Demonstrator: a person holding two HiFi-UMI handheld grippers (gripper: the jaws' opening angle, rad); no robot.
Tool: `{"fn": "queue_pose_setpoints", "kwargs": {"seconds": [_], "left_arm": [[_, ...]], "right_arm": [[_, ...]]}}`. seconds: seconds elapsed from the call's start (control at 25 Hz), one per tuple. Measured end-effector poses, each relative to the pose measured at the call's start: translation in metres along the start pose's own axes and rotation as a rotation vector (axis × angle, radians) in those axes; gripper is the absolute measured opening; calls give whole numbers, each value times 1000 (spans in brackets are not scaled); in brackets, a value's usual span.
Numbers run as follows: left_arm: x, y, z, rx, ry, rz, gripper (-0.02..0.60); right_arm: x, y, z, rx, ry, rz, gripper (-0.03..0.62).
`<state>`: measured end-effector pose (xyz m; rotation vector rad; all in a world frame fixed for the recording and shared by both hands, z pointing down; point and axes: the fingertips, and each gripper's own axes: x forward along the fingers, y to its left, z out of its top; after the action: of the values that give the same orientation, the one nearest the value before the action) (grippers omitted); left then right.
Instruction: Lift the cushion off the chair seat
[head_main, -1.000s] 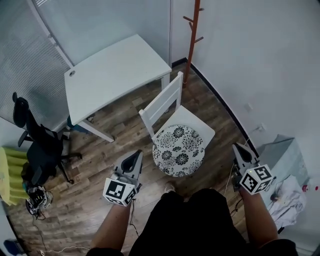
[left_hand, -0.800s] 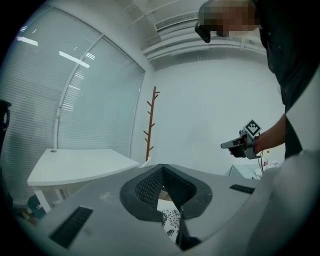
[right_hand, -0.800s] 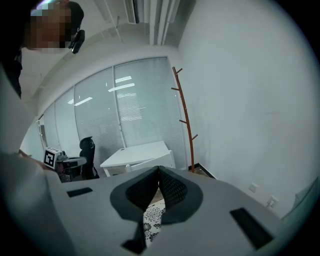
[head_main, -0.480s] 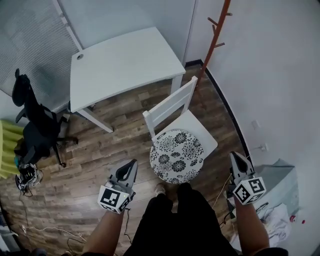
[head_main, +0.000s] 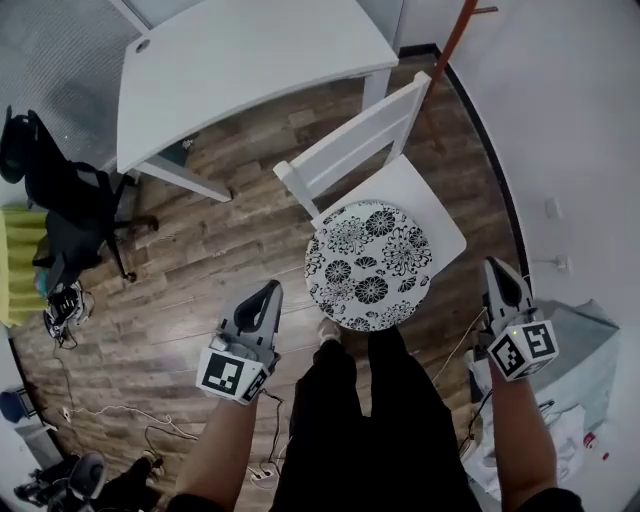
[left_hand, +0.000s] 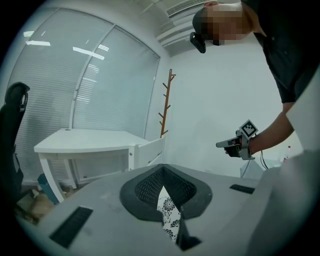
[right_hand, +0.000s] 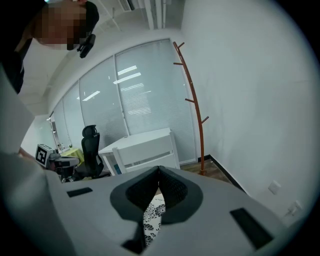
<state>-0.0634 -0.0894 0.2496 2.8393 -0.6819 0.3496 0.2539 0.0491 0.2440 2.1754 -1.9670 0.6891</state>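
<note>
Both tongs pressed together, nothing pinched: left tongs (head_main: 270, 292) near-left of the floral cushion (head_main: 368, 265), right tongs (head_main: 495, 268) near-right, neither touching it. Cushion lies flat on the white chair (head_main: 425, 195) seat.

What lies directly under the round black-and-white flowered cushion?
The white chair seat. A bare strip of it shows beside the cushion, toward the backrest. The rest of the seat is hidden beneath the cushion.
</note>
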Motion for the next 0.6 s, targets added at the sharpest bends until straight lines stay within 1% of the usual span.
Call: {"fn": "queue_pose_setpoints", "kwargs": {"seconds": [0.08,0.2,0.32,0.44,0.6], "left_arm": [[12,0,-26,-10,19,-9,3],[30,6,-63,-16,52,20,3],[47,4,-95,-33,81,19,3],[49,4,-114,-49,93,23,3],[52,14,-130,-72,73,64,3]], "right_arm": [[13,0,-11,-7,17,15,9],[34,-1,-29,-24,44,52,9],[55,-8,-58,-33,77,59,9],[70,-7,-85,-1,89,56,9],[85,-10,-105,5,94,66,9]]}}
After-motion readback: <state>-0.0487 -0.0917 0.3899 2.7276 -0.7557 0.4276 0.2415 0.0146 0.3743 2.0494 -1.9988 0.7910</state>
